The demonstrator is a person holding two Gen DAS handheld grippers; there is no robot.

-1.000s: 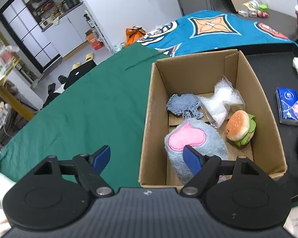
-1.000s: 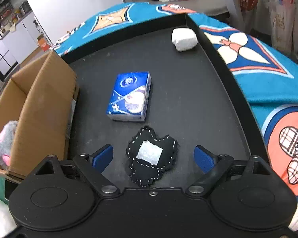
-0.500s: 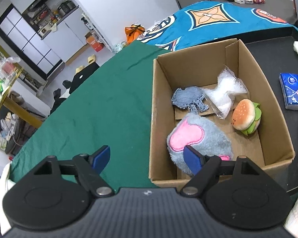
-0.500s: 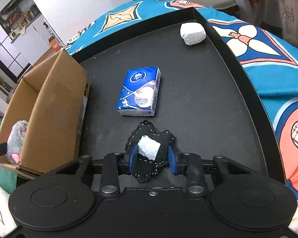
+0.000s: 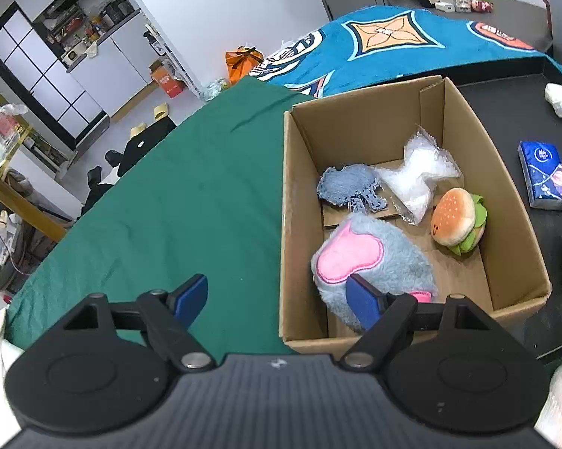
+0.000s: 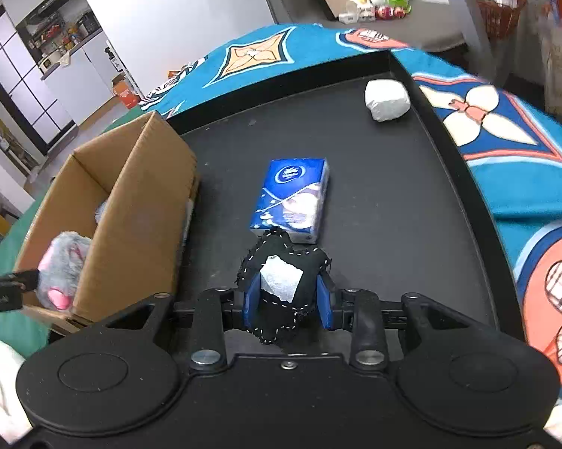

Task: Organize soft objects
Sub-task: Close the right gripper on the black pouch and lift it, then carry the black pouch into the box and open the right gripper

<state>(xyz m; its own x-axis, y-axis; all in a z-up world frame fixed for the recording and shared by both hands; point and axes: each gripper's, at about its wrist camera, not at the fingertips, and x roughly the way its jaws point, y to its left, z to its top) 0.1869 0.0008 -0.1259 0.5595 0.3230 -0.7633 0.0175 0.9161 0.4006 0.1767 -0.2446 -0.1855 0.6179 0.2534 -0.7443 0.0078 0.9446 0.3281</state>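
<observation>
My right gripper (image 6: 287, 301) is clenched on the black felt patch (image 6: 281, 284), raised above the tray (image 6: 393, 202), bound for the box (image 6: 131, 202) at nine o'clock; my left gripper (image 5: 277, 299) hangs released there.

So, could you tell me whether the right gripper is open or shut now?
Shut: the right gripper has both blue pads pressed against the black stitched felt piece.

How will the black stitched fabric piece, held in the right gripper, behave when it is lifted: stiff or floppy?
Probably floppy: the black fabric piece bunches between the right gripper fingers, and its free edges fold unevenly. It looks light, thin cloth with a small white patch. Slipping seems unlikely, since the fingers press it from both sides.
</observation>
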